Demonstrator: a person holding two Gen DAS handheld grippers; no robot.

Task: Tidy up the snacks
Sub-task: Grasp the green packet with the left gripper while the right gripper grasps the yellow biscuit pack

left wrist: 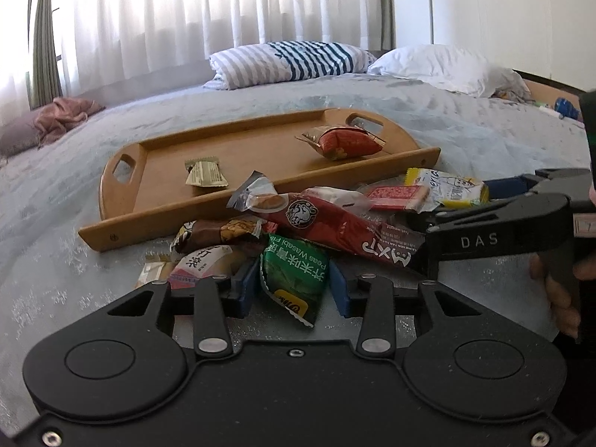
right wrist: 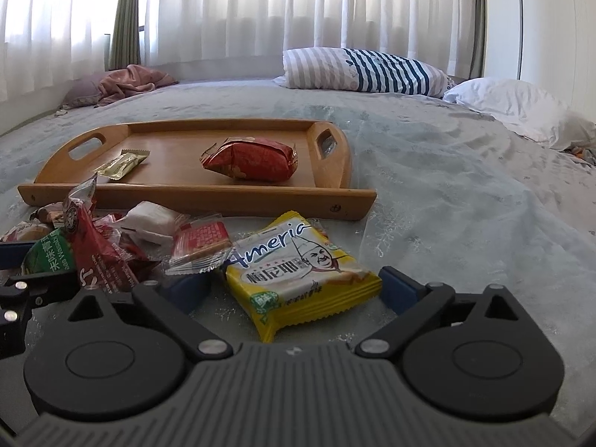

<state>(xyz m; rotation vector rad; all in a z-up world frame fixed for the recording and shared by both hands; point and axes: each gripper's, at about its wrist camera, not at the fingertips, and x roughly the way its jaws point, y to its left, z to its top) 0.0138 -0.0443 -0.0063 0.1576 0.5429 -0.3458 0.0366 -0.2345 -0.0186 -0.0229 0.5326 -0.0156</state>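
Observation:
My left gripper (left wrist: 294, 290) is shut on a green wasabi peas packet (left wrist: 294, 275) at the near edge of the snack pile; both blue pads touch its sides. My right gripper (right wrist: 294, 287) stands open around a yellow Ameria packet (right wrist: 298, 275) lying flat on the bed, with a gap at the left pad. In the left wrist view it (left wrist: 458, 203) reaches in from the right. Behind the pile sits a wooden tray (left wrist: 167, 219) holding a red-gold wrapped snack (left wrist: 342, 141) and a small olive packet (left wrist: 205, 175).
The pile also holds a long red packet (left wrist: 327, 223), a red checked biscuit (right wrist: 201, 242) and a brown packet (left wrist: 216, 232). A striped pillow (right wrist: 365, 70), a white pillow (right wrist: 517, 108) and a pink cloth (right wrist: 130, 82) lie farther back. A hand (left wrist: 558, 298) shows at the right.

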